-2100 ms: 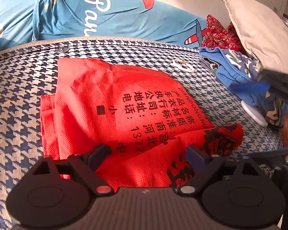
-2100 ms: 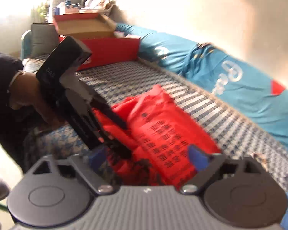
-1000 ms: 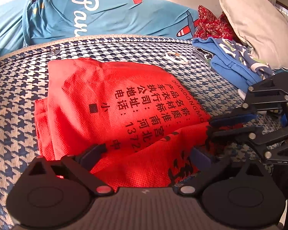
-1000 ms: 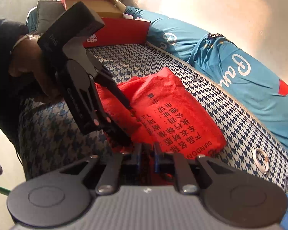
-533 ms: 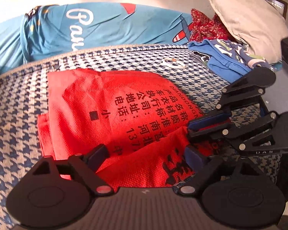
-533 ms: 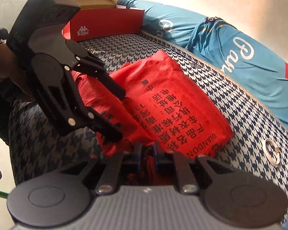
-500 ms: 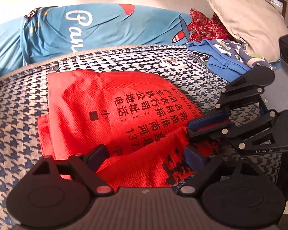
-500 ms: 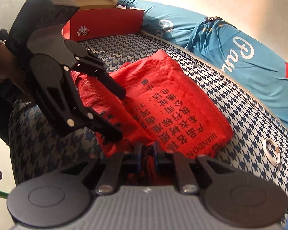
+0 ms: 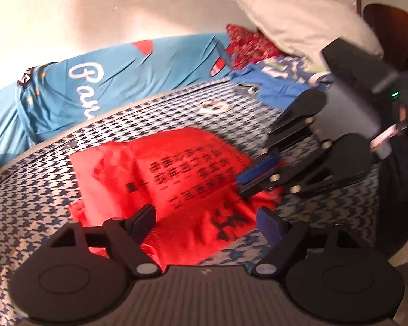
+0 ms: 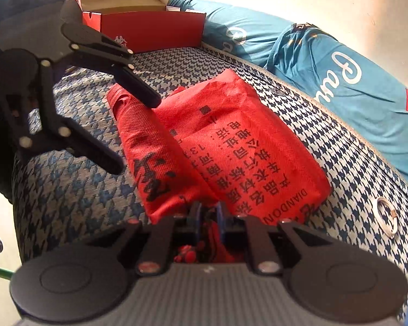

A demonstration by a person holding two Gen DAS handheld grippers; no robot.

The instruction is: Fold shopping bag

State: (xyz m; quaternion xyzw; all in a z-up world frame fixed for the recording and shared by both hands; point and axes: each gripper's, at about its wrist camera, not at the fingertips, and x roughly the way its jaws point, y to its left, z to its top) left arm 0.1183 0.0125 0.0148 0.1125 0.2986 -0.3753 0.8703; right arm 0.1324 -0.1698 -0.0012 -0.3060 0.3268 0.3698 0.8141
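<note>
The red non-woven shopping bag with black printed characters (image 10: 231,146), partly folded, lies flat on the blue-and-white houndstooth cushion (image 10: 76,187), with the open red cardboard shoe box (image 10: 147,24) beyond it at 12 o'clock in the right wrist view. The right gripper (image 10: 208,213) angles downward, its fingers pressed together on the bag's near edge. The left gripper (image 10: 133,133), at 9 o'clock from the bag there, slopes downward with its jaws spread and closing, clear of the fabric.
</note>
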